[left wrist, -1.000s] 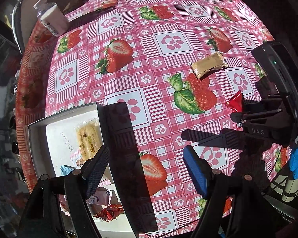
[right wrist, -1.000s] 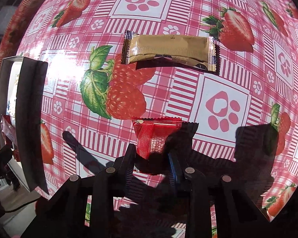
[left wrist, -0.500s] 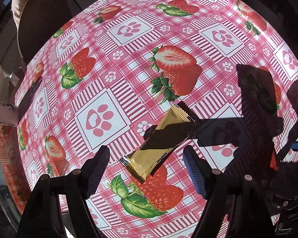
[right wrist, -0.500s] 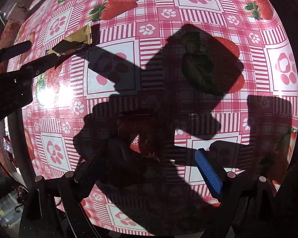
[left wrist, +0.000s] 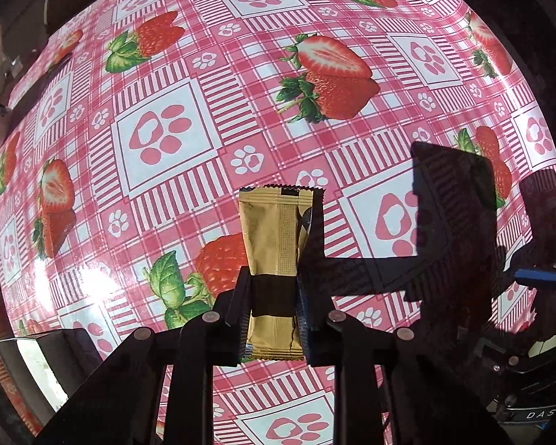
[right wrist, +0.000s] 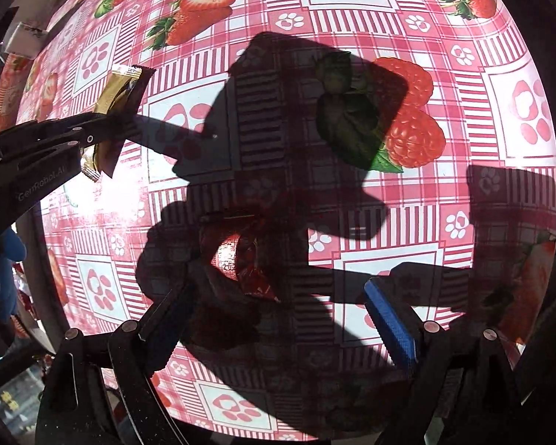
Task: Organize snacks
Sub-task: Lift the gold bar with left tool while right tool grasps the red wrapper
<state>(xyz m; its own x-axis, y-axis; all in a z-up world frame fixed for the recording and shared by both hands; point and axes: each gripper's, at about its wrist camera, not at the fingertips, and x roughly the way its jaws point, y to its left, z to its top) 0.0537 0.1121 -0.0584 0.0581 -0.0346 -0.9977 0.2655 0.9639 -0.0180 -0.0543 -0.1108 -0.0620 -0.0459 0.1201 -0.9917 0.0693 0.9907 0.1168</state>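
Note:
My left gripper is shut on a gold snack bar, which points away along the fingers above the strawberry tablecloth. The same bar and left gripper show at the left of the right wrist view. My right gripper is open. A red snack packet lies on the cloth in shadow, just ahead of its left finger and apart from both fingers.
A corner of the white tray shows at the lower left of the left wrist view. The right gripper's body is at the right edge there. A small white box sits at the table's far left edge.
The left gripper left the tray, moved over the gold bar and shut on it. The right gripper opened and let go of the red packet, which now lies on the cloth.

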